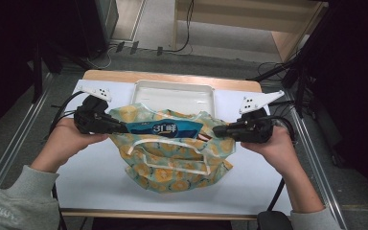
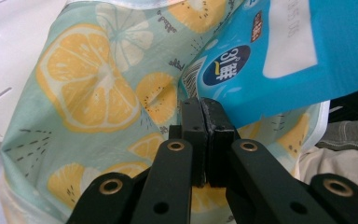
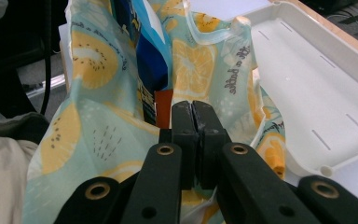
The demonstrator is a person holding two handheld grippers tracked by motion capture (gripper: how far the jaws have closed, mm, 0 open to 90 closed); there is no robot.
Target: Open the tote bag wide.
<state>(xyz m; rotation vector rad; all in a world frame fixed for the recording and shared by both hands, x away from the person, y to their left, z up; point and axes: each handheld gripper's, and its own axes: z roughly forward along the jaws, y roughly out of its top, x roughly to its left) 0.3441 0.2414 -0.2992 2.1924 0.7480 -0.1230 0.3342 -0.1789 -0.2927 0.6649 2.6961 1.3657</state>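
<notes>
Lemon-print bag (image 1: 172, 165) holds a blue packet (image 1: 165, 128); my left tongs (image 1: 123, 127) and right tongs (image 1: 216, 131), level, seemingly pinch its ends.

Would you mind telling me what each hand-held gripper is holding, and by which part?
Both hold the blue packet sticking out of the lemon-print bag: the left hand-held gripper pinches its left end, the right hand-held gripper its right end.

On the desk (image 1: 91, 187) the bag (image 1: 172, 167) lies in front of the tray (image 1: 172, 93), a packet (image 1: 165, 128) in its mouth, between the left hand-held gripper (image 1: 124, 127) and the right hand-held gripper (image 1: 216, 131).
</notes>
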